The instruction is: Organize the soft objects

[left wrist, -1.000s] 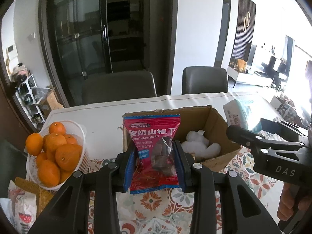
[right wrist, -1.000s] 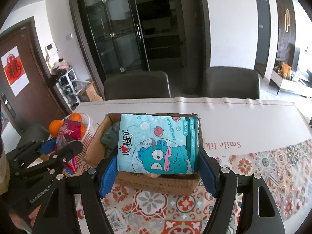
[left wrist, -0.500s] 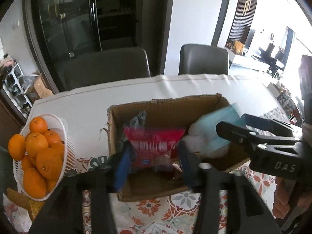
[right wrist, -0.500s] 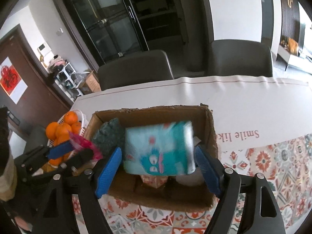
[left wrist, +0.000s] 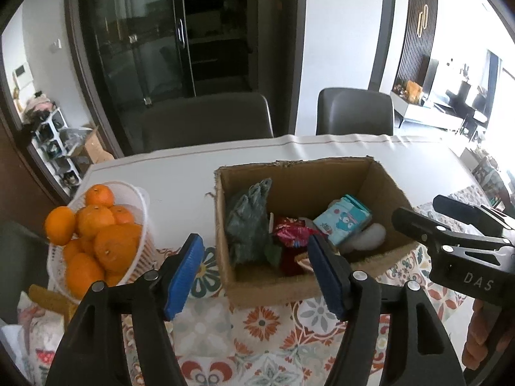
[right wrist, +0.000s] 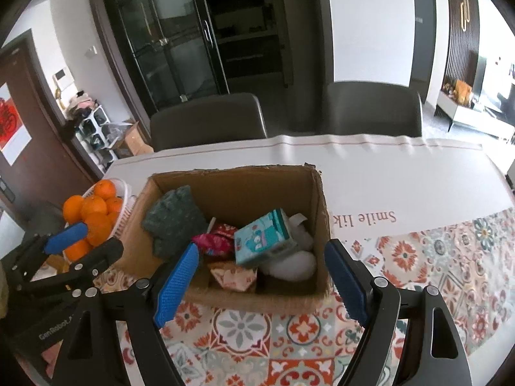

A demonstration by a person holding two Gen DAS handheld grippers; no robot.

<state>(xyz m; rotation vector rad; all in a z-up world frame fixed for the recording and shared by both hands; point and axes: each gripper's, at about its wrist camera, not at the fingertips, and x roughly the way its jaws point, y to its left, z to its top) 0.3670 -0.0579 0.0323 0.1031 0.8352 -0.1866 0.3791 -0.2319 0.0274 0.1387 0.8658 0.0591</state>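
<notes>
Both grippers hung over the near side of the cardboard box (right wrist: 225, 292), and neither held anything. The left gripper (left wrist: 257, 273) had its blue pads spread wide, one pad at about 7 o'clock of the box and the other just over the box's near wall. The right gripper (right wrist: 260, 280) was likewise spread, its pads flanking the near wall of the box at roughly 7 and 5 o'clock.

The soft things all lay inside the box. The teal tissue pack (right wrist: 264, 238) with the blue cartoon figure rested tilted toward the 3 o'clock side, leaning on a white plush (right wrist: 289, 263) beneath it. The red snack bag (right wrist: 214, 239) sat crumpled near the middle, touching the tissue pack's left edge. A dark green cloth (right wrist: 173, 222) stood bunched against the 9 o'clock wall. A small pink patterned packet (right wrist: 233, 275) lay at the box's 6 o'clock, just below the snack bag.

At 9 o'clock of the box, a white basket (left wrist: 141, 199) heaped with oranges (left wrist: 112, 247) stood on the table, near the box but apart from it. The box rested where the plain white cloth met the patterned tablecloth (right wrist: 434, 273). Two dark chairs (right wrist: 206, 122) stood at the table's 12 o'clock edge.
</notes>
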